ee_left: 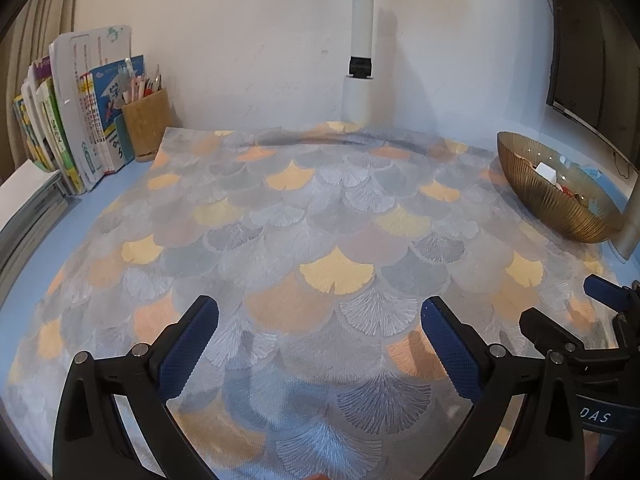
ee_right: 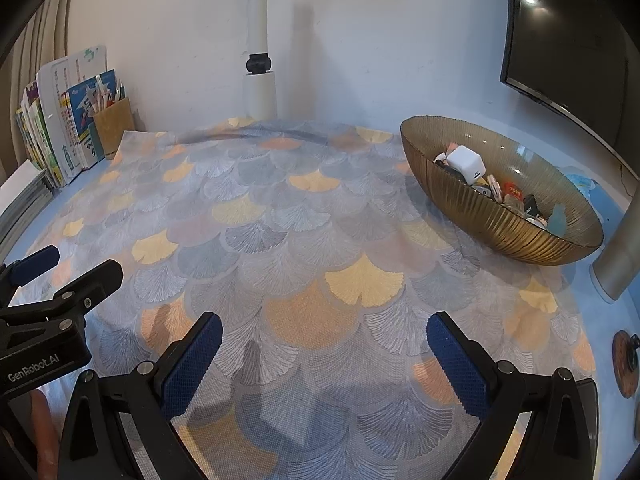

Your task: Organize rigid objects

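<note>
A ribbed golden bowl (ee_right: 516,236) stands at the right on the patterned mat (ee_right: 280,240). It holds a white cube charger (ee_right: 466,164) and several small rigid items (ee_right: 516,196). The bowl also shows in the left wrist view (ee_left: 548,200), at the far right. My left gripper (ee_left: 320,320) is open and empty, low over the mat. My right gripper (ee_right: 324,334) is open and empty over the mat, front left of the bowl. Each gripper shows at the edge of the other's view: the right gripper (ee_left: 564,304), the left gripper (ee_right: 80,268).
Books (ee_left: 76,128) and a brown pen holder (ee_left: 146,124) stand at the back left. A white lamp post (ee_left: 360,60) rises at the back wall. A dark monitor (ee_right: 576,40) hangs at the right, with a grey stand (ee_right: 620,264) beside the bowl.
</note>
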Motion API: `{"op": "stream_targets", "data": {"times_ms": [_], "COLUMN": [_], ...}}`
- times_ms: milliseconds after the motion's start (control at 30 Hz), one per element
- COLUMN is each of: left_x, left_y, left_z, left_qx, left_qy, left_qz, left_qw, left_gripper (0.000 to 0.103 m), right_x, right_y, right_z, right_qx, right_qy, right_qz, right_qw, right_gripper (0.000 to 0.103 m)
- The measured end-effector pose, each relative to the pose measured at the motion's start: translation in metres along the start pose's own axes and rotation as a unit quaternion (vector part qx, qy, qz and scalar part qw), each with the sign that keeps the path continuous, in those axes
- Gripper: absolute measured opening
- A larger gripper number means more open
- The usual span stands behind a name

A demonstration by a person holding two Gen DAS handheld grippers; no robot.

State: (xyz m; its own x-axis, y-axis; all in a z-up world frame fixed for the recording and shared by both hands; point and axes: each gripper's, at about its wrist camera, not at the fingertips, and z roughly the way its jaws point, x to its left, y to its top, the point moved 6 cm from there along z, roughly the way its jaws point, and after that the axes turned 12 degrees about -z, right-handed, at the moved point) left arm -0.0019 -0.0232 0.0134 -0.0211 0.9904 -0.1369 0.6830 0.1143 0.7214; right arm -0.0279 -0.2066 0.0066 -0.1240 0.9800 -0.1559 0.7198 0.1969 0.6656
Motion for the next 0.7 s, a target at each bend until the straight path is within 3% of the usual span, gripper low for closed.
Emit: {"op": "stream_targets", "data": {"times_ms": [700], "left_x": [0.0016], "left_y": [-0.0009], "left_z": [0.0025], "left_qx": [0.006], "left_qy": [-0.003], "left_qz": [0.001], "left_qw": [1.0], "left_gripper": [0.101], "right_x": [0.0033], "right_y": [0.0003], "right_z": [0.0004], "right_qx": [0.002], "right_qy": [0.004], "right_qz": [0.0], "right_qw": [1.0], "right_gripper": [0.102]}}
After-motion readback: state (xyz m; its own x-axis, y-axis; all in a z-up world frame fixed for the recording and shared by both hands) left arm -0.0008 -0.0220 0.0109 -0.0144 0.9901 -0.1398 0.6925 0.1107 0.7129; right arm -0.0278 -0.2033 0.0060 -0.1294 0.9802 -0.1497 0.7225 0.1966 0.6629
